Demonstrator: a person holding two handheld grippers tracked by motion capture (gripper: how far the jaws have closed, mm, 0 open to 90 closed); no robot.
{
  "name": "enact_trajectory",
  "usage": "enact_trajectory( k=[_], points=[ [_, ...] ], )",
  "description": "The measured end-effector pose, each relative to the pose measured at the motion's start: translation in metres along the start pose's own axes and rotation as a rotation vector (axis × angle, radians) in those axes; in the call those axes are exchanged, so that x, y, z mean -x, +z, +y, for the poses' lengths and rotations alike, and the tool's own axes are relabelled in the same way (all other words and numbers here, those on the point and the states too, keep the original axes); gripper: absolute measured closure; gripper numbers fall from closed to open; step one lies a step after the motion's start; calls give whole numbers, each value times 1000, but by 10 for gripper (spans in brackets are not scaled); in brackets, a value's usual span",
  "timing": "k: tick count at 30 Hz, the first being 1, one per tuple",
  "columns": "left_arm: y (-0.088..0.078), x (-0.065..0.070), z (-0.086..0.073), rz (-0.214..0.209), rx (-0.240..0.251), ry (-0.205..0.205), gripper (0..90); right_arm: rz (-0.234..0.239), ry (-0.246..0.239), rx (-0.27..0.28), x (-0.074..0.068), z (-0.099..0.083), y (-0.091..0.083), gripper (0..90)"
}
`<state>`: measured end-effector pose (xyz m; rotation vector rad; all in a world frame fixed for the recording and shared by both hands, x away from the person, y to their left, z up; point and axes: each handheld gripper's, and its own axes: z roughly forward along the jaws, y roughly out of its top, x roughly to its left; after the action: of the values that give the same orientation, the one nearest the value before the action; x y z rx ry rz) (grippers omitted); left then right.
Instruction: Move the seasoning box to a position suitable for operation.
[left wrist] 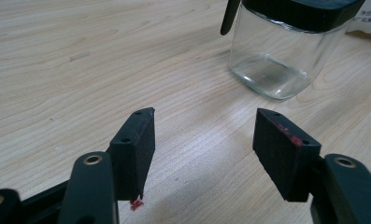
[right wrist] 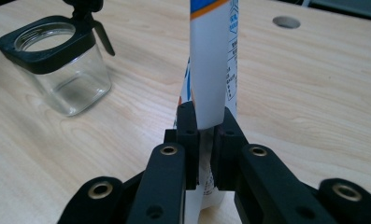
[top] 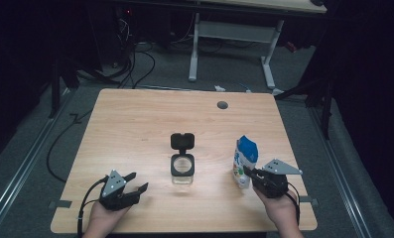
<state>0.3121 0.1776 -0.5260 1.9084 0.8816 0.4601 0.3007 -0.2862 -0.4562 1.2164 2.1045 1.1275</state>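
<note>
White-blue pouch (right wrist: 210,65) upright, pinched in right tool (right wrist: 205,140).

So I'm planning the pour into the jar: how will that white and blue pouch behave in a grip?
The pouch looks thin and flat where the right gripper pinches it, so it will probably flex rather than stay stiff. It stands tall above the jaws, so the top may sway or fold. It seems light, likely with loose contents that shift.

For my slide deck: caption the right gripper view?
Right gripper clamps an upright pouch beside an open glass jar.
</note>
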Motion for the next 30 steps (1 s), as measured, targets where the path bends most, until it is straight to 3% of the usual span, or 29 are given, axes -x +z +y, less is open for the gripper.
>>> enact_trajectory(
  k=[21,30],
  points=[
    [3,7,1,-52,2,19,401,63,-30,-358,5,48,-4,841],
    [0,6,2,-60,15,12,401,29,1,-482,6,58,7,840]
  ],
)
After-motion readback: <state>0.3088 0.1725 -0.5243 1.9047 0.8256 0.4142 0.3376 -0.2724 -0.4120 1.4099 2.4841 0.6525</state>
